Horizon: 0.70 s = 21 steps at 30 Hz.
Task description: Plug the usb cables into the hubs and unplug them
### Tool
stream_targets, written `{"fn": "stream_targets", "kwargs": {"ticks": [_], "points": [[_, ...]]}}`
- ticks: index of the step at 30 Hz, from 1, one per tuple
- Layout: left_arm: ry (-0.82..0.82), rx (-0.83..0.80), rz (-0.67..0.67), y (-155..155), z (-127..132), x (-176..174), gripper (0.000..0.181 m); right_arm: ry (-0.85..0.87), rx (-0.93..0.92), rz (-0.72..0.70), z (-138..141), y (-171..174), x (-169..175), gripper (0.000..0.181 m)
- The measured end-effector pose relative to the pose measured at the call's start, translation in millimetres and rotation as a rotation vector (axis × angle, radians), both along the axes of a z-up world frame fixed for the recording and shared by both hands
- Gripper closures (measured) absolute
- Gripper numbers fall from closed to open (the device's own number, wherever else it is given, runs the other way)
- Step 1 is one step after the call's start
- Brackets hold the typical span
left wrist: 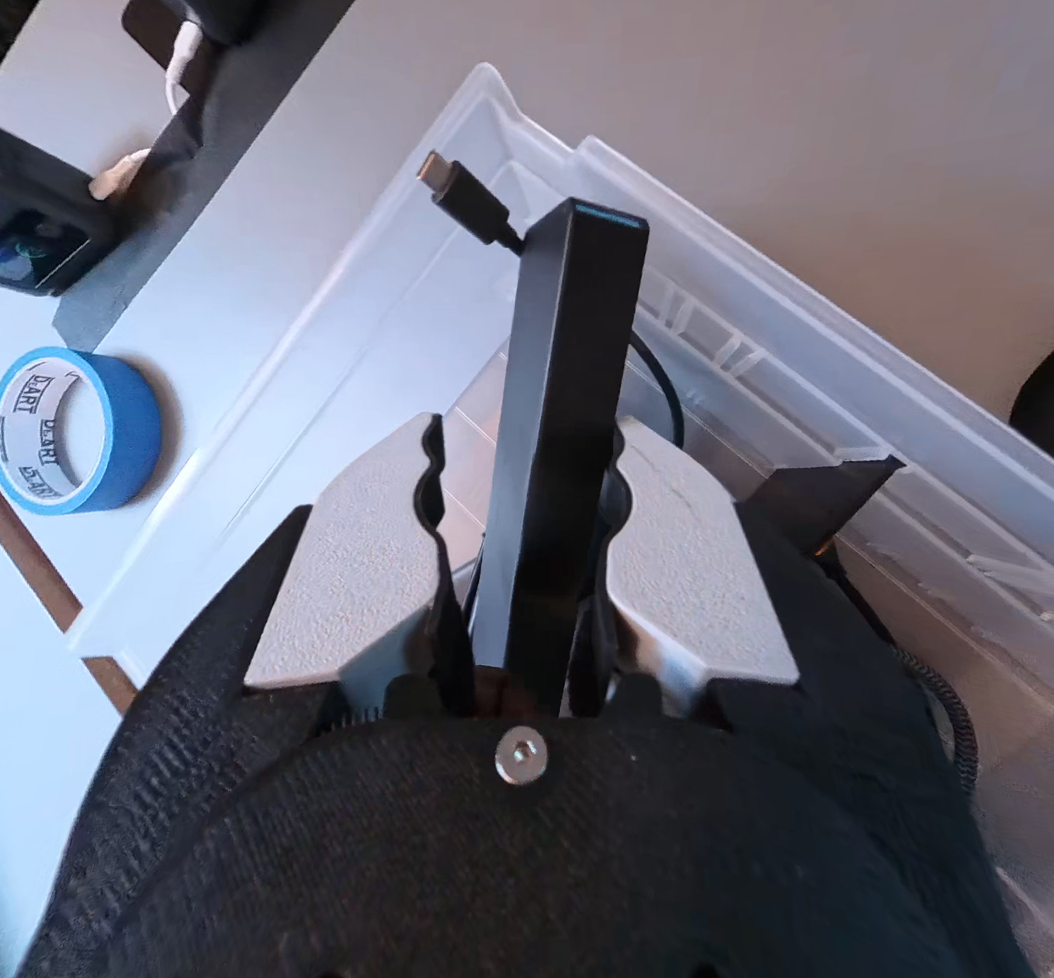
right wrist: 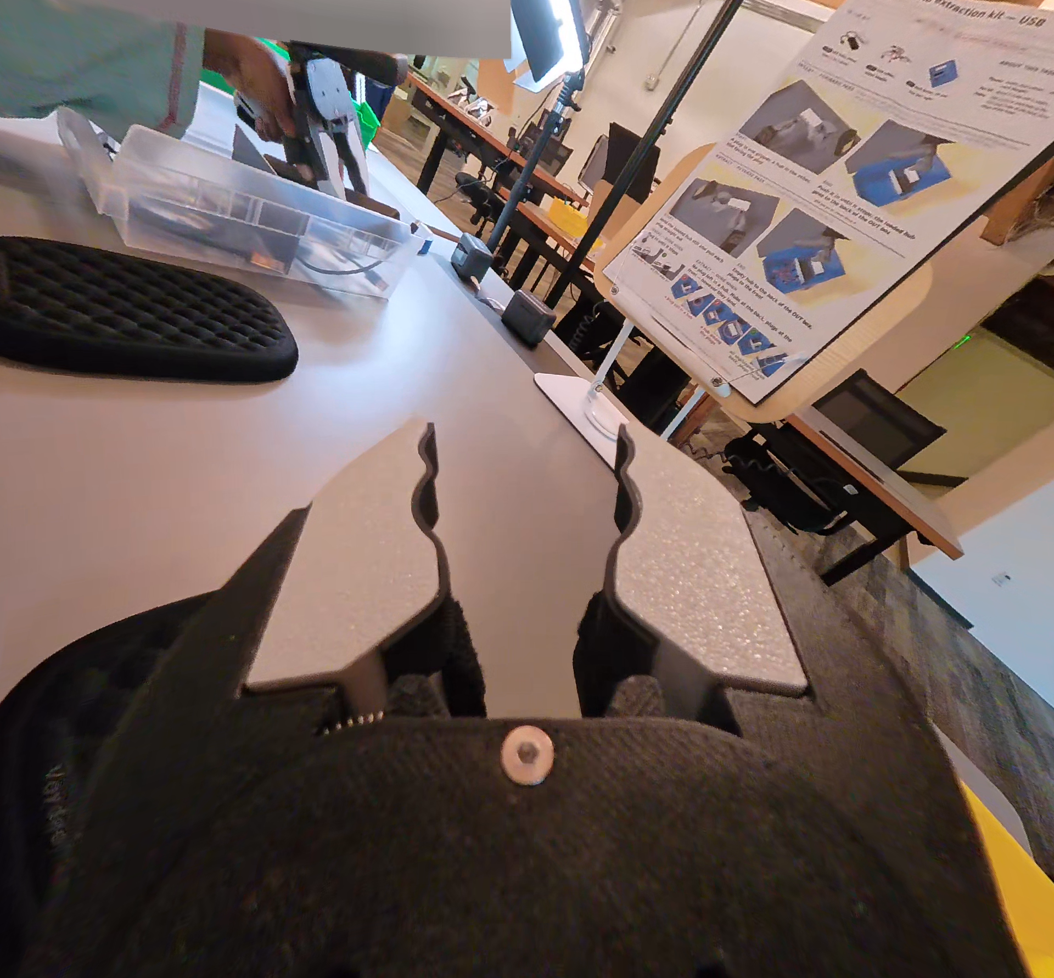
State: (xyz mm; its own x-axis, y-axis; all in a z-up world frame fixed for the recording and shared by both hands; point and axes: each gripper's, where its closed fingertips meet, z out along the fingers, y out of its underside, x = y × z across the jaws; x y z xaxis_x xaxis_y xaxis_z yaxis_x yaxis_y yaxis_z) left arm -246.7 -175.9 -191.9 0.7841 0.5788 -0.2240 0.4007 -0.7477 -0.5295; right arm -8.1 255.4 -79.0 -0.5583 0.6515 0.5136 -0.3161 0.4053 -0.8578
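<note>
Right gripper (right wrist: 527, 500) over the grey table (right wrist: 171, 466).
Jaws apart, empty; clear bin (right wrist: 228, 209) beyond, left gripper (right wrist: 342, 175) inside it.

Left tool (left wrist: 527, 437) clamped on something dark and slim; right tool (right wrist: 527, 437) low, fingers apart, nothing between

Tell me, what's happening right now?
Left gripper shut on black hub, above clear bin. Right gripper open, empty, over table. Nothing blocking.

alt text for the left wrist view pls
The left gripper is shut on a slim black usb hub, held above a clear plastic bin. The hub's short cable ends in a free plug; a blue tape roll lies on the white table.
</note>
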Motion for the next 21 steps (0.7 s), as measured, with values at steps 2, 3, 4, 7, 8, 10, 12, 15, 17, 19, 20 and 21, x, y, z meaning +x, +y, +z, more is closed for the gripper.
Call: {"fn": "stream_targets", "kwargs": {"ticks": [2, 3, 4, 7, 8, 10, 12, 15, 17, 19, 20, 21], "points": [[-0.013, -0.03, -0.018, 1.0, -6.8, 1.7, 0.136, -0.003, 0.01, -0.002, -1.5, -0.9, -1.4, 0.121], [-0.037, -0.059, -0.04, 0.2, -12.8, 5.1, 0.138, -0.004, 0.013, -0.001, -2.1, -1.6, -2.0, 0.121], [-0.066, -0.094, -0.063, -1.0, -19.4, 9.2, 0.137, -0.006, 0.016, 0.0, -2.9, -2.0, -2.5, 0.121], [-0.016, -0.186, -0.074, -6.8, -22.8, 3.4, 0.151, -0.013, 0.028, -0.016, -6.0, 0.1, -5.2, 0.122], [-0.019, -0.196, -0.079, -7.2, -22.5, 3.9, 0.153, -0.015, 0.027, -0.031, -6.3, 2.4, -6.6, 0.123], [-0.049, -0.18, -0.086, -6.9, -20.0, 6.1, 0.153, -0.028, 0.019, -0.077, -6.7, 9.1, -10.5, 0.125], [-0.072, -0.108, -0.094, -4.5, -11.4, 7.4, 0.155, -0.05, 0.022, -0.127, -8.2, 16.5, -14.3, 0.125], [-0.014, -0.015, -0.066, -5.7, 14.7, 2.2, 0.154, -0.079, 0.041, -0.182, -12.6, 25.3, -17.9, 0.125], [0.046, 0.044, -0.052, -5.7, 36.4, 1.6, 0.154, -0.084, 0.038, -0.199, -14.0, 28.5, -19.0, 0.125], [0.139, 0.097, -0.038, -5.2, 60.9, 2.2, 0.154, -0.085, 0.018, -0.206, -14.2, 30.0, -20.2, 0.125], [0.199, 0.121, -0.03, -4.3, 74.8, 3.1, 0.153, -0.086, 0.008, -0.209, -14.3, 30.5, -21.1, 0.126], [0.272, 0.147, -0.023, -2.1, 90.4, 4.4, 0.153, -0.087, 0.003, -0.212, -14.4, 30.5, -21.9, 0.126]]}}
